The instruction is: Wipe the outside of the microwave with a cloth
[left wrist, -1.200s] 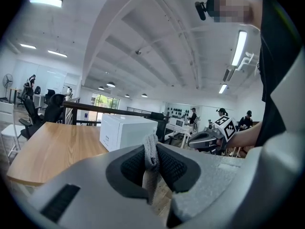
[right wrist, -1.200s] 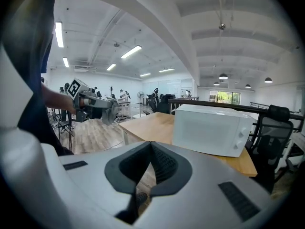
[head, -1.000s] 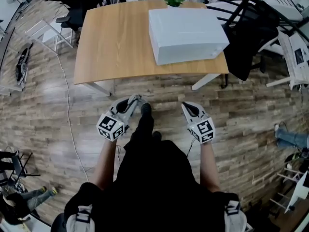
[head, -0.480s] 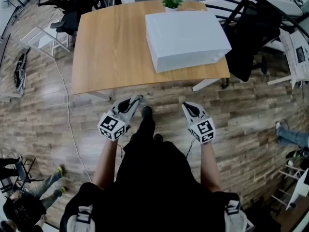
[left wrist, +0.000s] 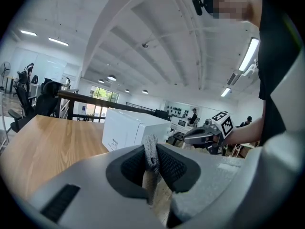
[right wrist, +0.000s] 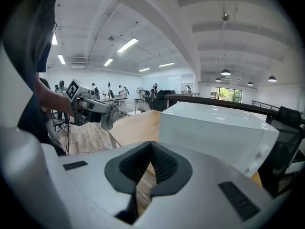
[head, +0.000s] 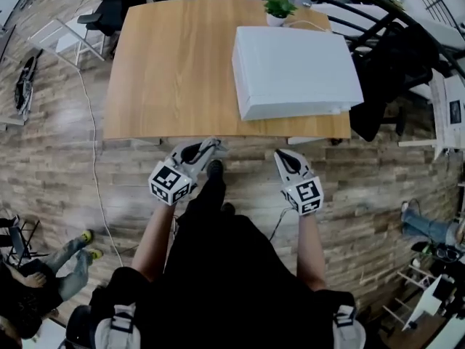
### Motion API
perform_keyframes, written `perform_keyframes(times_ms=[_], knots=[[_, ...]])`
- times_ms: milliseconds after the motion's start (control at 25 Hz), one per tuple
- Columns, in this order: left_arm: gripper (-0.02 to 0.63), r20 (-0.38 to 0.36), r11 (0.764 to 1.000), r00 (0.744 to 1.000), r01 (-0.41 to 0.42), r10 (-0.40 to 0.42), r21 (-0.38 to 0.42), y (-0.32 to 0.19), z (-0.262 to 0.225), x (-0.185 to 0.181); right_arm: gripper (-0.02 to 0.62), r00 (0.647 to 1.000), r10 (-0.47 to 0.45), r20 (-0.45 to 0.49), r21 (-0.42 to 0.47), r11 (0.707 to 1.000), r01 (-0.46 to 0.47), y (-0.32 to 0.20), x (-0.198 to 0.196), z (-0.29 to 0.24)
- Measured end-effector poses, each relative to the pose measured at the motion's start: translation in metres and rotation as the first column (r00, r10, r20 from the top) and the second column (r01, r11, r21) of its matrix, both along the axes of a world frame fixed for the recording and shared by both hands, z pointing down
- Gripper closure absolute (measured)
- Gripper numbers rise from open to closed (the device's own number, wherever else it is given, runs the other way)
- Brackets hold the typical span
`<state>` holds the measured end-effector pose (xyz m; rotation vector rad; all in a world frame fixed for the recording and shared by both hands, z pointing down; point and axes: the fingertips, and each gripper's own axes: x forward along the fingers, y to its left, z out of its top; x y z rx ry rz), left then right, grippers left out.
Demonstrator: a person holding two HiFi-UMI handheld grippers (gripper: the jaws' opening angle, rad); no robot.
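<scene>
the white microwave (head: pixel 296 70) sits on the right half of the wooden tabletop (head: pixel 174 64), its front face toward the near edge and its right side close to the tabletop's right edge. a small green potted plant (head: pixel 278 8) stands just behind it at the far edge. the left half of the tabletop is bare wood. the person stands in front of the tabletop on a plank floor (head: pixel 58 173) with both grippers held out, each above the floor just short of the near edge and apart from the microwave. the left gripper (head: pixel 211 145) points toward the middle of the near edge. in its own view the fingers (left wrist: pixel 174 163) are pressed together on a grey cloth (left wrist: pixel 149 175), which stands up in a fold between the pads and hangs down below them. the right gripper (head: pixel 283 157) is held level with the microwave's front left corner. in the right gripper view its fingers (right wrist: pixel 164 163) are closed against each other and hold nothing, and the microwave fills the right of that view. the left gripper with its pinched cloth shows at that view's left. a black chair (head: pixel 392 64) stands just beside the tabletop's right end, and another person's legs (head: pixel 65 267) show on the floor at the lower left.
</scene>
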<state>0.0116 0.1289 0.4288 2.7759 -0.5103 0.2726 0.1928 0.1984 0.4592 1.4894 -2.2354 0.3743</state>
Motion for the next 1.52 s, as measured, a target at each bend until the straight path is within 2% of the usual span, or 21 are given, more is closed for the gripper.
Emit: perform_keyframes(times_ms=[200, 560, 880, 1320, 1440, 1520], knots=[[0.56, 0.002, 1.0, 1.0, -0.012, 0.012, -0.003, -0.031, 0.013, 0.0, 0.595, 0.999, -0.046, -0.004, 0.059, 0.997, 0.046, -0.048, -0.008, -0.006], [0.56, 0.004, 0.994, 0.994, -0.106, 0.106, 0.025, -0.075, 0.023, 0.036, 0.595, 1.0, 0.0, -0.031, 0.034, 0.999, 0.001, -0.108, 0.006, -0.016], [0.56, 0.031, 0.98, 0.981, -0.192, 0.191, 0.054, -0.101, 0.034, 0.077, 0.595, 0.997, 0.004, -0.083, 0.139, 0.99, 0.008, -0.17, 0.038, -0.048], [0.56, -0.024, 0.98, 0.98, -0.196, 0.197, 0.033, -0.11, 0.035, 0.116, 0.595, 0.995, -0.066, -0.075, 0.111, 0.991, 0.074, -0.2, 0.044, -0.045], [0.56, -0.036, 0.977, 0.977, -0.21, 0.211, 0.047, -0.102, 0.032, 0.124, 0.595, 0.997, -0.071, -0.043, 0.109, 0.991, 0.075, -0.2, 0.045, -0.047], [0.56, -0.036, 0.977, 0.977, -0.206, 0.208, 0.056, -0.101, 0.031, 0.127, 0.595, 0.996, -0.075, -0.056, 0.108, 0.991, 0.08, -0.199, 0.044, -0.046]])
